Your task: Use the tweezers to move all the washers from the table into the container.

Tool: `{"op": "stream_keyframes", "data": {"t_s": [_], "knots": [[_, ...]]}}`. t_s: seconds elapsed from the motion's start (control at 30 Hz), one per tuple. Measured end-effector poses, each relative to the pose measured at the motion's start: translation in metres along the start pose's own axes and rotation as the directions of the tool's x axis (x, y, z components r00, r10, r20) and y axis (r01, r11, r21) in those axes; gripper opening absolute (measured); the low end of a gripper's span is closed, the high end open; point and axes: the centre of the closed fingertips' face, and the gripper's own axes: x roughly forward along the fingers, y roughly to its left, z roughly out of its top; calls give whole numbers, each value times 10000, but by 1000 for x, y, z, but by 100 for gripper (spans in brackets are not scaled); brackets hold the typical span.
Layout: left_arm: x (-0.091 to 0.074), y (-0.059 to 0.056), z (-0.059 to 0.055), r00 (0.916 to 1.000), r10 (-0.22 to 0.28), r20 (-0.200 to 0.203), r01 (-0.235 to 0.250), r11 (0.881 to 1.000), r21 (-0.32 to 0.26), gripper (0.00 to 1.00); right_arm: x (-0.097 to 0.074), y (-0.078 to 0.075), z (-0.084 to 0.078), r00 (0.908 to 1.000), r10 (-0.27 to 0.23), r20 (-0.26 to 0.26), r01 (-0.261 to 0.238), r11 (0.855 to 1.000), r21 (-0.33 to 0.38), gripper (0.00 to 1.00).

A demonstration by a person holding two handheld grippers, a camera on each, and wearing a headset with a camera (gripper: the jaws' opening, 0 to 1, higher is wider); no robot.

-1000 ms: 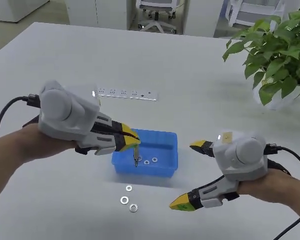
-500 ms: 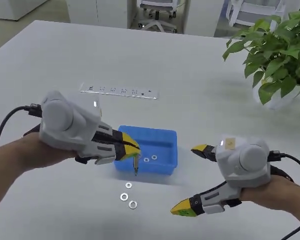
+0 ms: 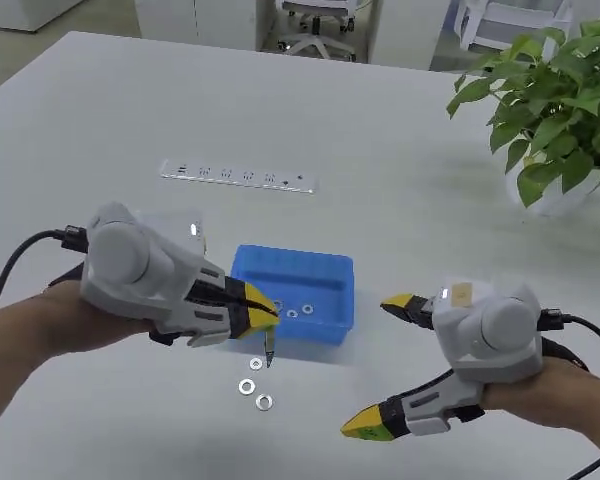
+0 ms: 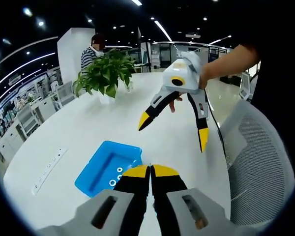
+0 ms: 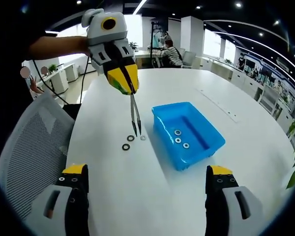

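My left gripper is shut on metal tweezers that point down at the table. Their tips hover just above three loose washers lying in front of the blue container. In the right gripper view the tweezers end beside the washers, left of the container, which holds three washers. Right of the container my right gripper is open, nothing between its jaws. The left gripper view shows its own shut jaws, the container and the right gripper.
A white power strip lies beyond the container. A potted plant stands at the far right of the white table. Office chairs stand past the far edge, and a mesh chair sits by the near edge.
My left gripper has pulled the tweezers back from over the container toward me, down to the loose washers on the table. The right gripper stays open in much the same place.
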Motion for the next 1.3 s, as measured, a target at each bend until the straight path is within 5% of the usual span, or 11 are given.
{"op": "stream_keyframes", "data": {"t_s": [0.73,1.3], "knots": [[11,-18,-18,9988,-441,-210,437,9989,-180,5,1,8,-4,9999,135,-76,-135,9999,15,99],[9,-19,-14,9990,-436,-77,434,9986,-313,5,2,8,-9,9997,135,-180,-134,9999,72,98]]}}
